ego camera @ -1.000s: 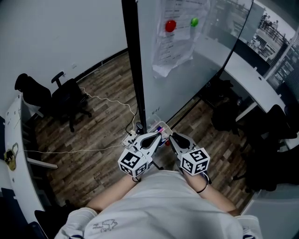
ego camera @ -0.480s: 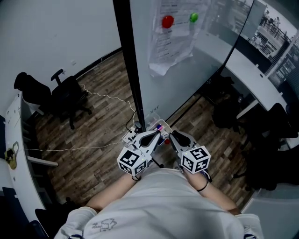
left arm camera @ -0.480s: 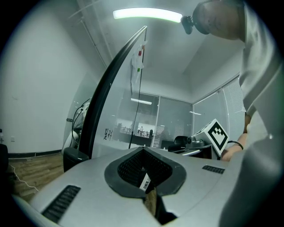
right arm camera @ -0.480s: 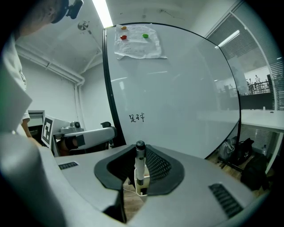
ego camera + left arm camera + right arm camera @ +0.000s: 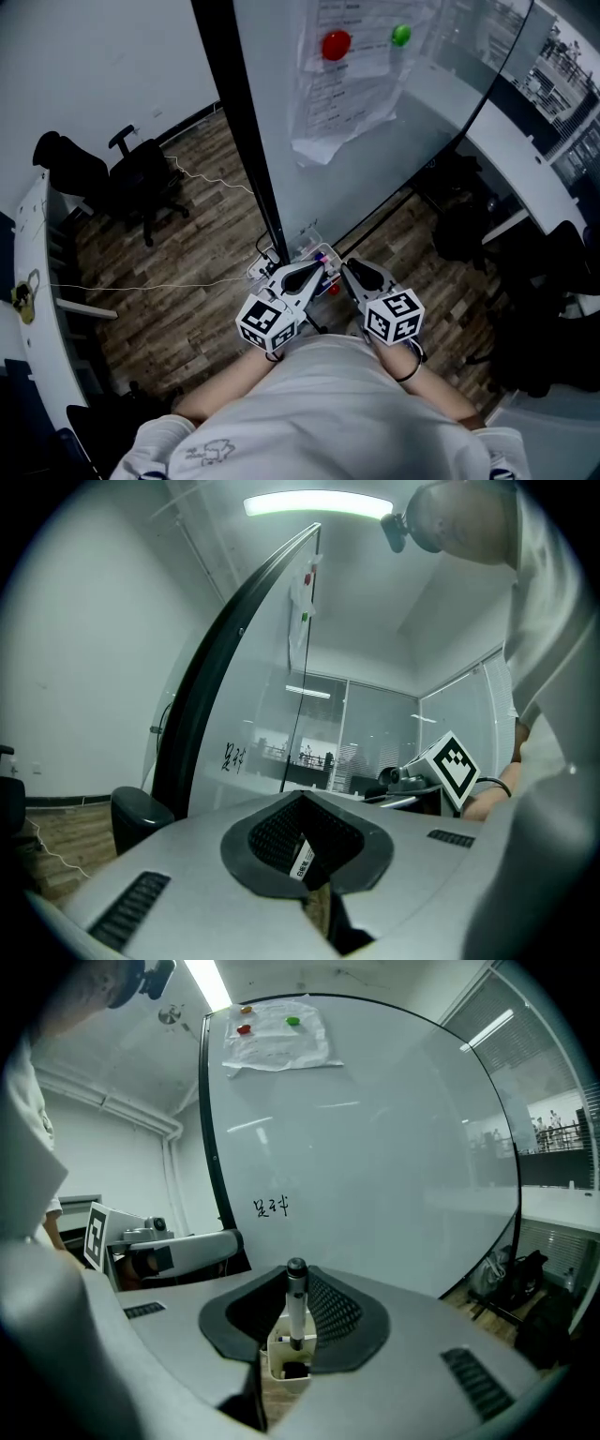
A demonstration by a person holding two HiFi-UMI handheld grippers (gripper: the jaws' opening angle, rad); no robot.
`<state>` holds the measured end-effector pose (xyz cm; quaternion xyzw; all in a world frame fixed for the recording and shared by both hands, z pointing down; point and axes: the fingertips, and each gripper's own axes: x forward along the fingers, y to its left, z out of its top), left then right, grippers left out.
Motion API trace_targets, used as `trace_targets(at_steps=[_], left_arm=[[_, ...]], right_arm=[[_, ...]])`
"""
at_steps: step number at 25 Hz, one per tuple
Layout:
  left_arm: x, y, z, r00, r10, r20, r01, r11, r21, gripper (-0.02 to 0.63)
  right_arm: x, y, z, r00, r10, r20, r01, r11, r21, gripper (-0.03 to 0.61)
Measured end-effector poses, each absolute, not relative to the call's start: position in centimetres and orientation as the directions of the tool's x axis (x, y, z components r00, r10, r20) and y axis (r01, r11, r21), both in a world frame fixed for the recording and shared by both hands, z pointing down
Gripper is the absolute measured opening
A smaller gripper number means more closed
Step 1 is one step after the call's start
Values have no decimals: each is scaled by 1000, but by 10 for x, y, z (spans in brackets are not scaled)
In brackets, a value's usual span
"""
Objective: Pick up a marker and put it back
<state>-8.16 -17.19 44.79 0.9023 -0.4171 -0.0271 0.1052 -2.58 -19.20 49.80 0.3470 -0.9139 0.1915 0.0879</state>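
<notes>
Beside the whiteboard (image 5: 375,1147), the right gripper (image 5: 292,1337) is pinching an upright marker (image 5: 296,1302) whose tip is resting in a white holder (image 5: 274,1361). This is likely the putting-back step, and next the jaws need to let go. The left gripper (image 5: 311,878) is pinching a small labelled piece (image 5: 302,859).

White, dark-capped marker (image 5: 296,1309) stands upright over its holder (image 5: 275,1352).

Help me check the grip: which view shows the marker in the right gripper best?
The right gripper view: the marker stands upright, pinched at the tips of the right gripper. The head view shows that gripper from above, with the marker too small to pick out; the left gripper view misses it.
</notes>
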Motion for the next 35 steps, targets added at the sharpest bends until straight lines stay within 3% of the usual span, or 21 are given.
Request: trace_targets(at_steps=[35], left_arm=[[-76,-211,532,486,-839,242,-847,-385,367,6]], right_arm=[[-23,-240,588,-823,-385,419,-556,696,-453,74]])
